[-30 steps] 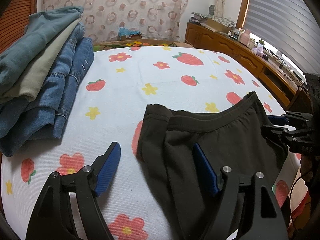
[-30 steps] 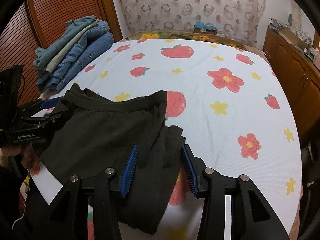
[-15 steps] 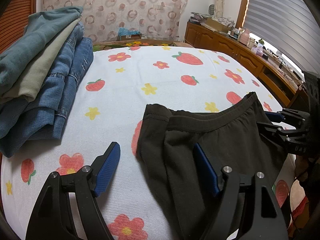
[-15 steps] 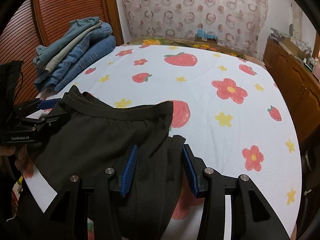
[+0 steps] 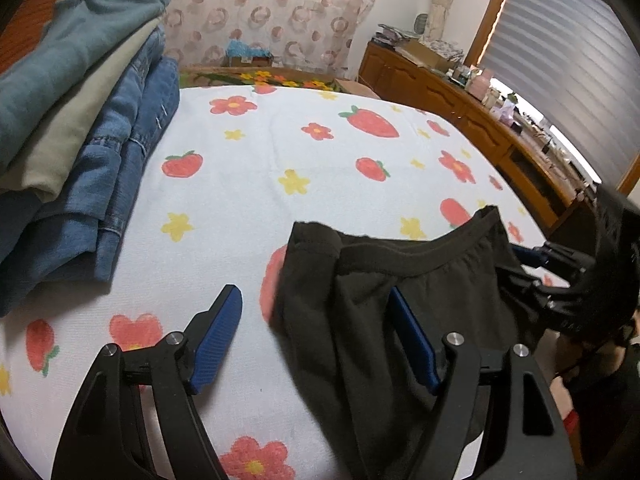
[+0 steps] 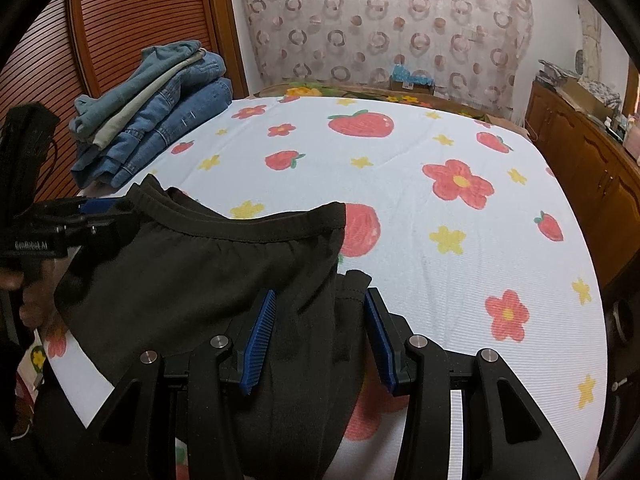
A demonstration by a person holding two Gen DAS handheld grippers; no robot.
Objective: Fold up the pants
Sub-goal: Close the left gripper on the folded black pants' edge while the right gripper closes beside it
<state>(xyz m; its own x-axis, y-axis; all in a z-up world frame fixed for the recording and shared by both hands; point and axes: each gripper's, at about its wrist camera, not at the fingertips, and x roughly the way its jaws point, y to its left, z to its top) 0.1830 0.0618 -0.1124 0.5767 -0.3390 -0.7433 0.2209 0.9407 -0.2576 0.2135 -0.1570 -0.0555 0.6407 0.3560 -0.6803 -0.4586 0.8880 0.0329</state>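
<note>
- Bed sheet (image 5: 256, 200), white with strawberries and flowers, spreads ahead of both tongs; plenty of bare sheet beyond the fingertips to lay the fold on.
- Stack of folded jeans and tops (image 5: 80, 152) sits far left of the left tongs, well apart from the work.
- Black pants (image 6: 208, 280) lie at the near edge of the bed, waistband facing away, draped under and between both tongs; part hangs off the edge toward the person.
- Left gripper (image 5: 316, 336): jaws spread wide, left pad over bare sheet, right pad over the cloth, the pants' side edge between them; nothing pinched.
- Right gripper (image 6: 320, 328): jaws half apart, a bunched fold of the pants between the pads; cannot tell if the pads press it.
- Step looks like setting grips on both side edges before the fold.
- To do it well: take all layers in each pinch, keep both tongs level, pull the waistband taut, avoid dragging the sheet.
</note>
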